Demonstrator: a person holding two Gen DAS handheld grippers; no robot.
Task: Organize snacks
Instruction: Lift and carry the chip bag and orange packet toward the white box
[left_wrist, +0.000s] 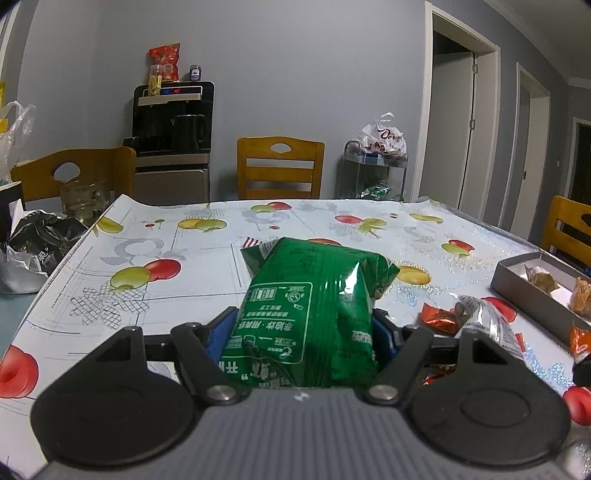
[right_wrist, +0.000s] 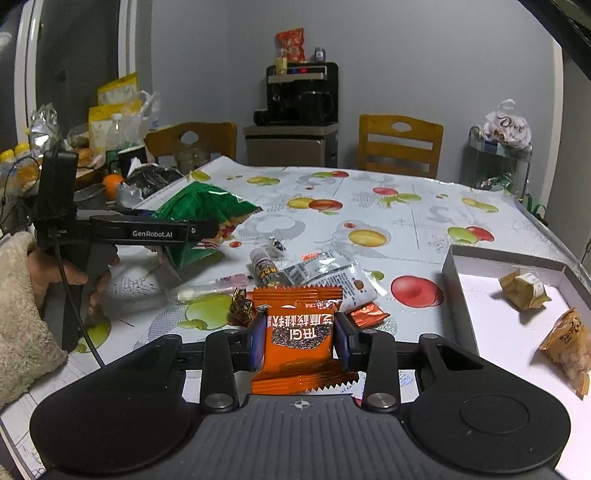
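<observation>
My left gripper (left_wrist: 304, 325) is shut on a green snack bag (left_wrist: 314, 310) and holds it above the table; the bag and gripper also show at the left of the right wrist view (right_wrist: 199, 218). My right gripper (right_wrist: 300, 338) is shut on an orange snack packet (right_wrist: 299, 332), held just above the table. A grey open box (right_wrist: 458, 266) stands at the right with two yellow-brown packets (right_wrist: 524, 288) inside; it shows in the left wrist view too (left_wrist: 517, 284). Several loose snacks (right_wrist: 325, 273) lie on the fruit-print tablecloth (right_wrist: 388, 221) ahead of my right gripper.
Wooden chairs (left_wrist: 279, 166) stand at the table's far side. A black water dispenser (left_wrist: 171, 122) stands against the wall. A cluttered side table with bags and bottles (right_wrist: 110, 122) is at the left. A wire rack with a plastic bag (left_wrist: 380, 147) is at back right.
</observation>
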